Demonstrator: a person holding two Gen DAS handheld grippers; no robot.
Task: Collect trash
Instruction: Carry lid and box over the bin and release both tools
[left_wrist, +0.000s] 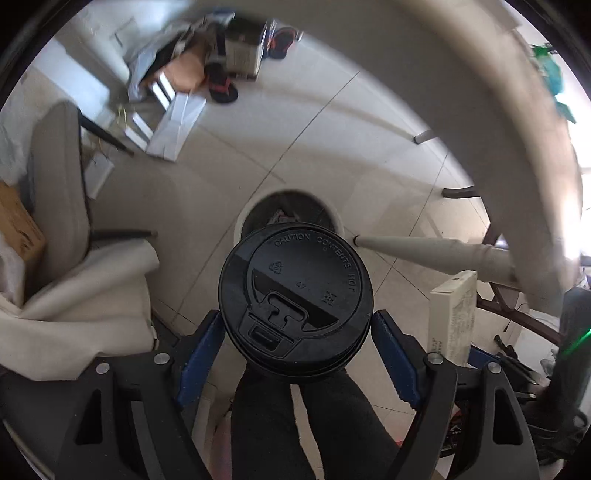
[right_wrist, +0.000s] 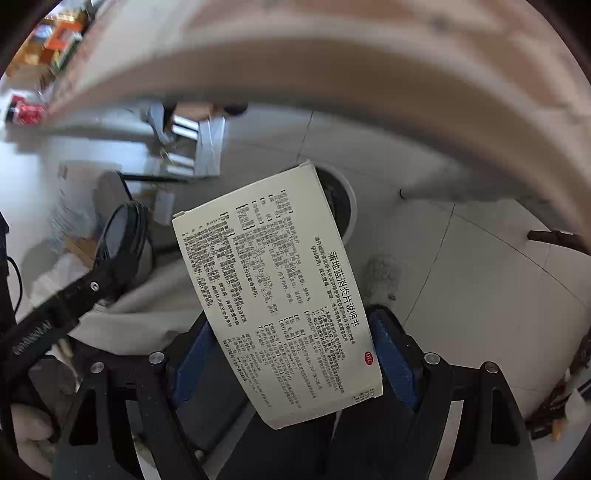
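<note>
Left gripper pinching lidded cup, right gripper pinching medicine box, both above trash bin, drop still left.

Both wrist views face down, sharing the floor bin.
</note>
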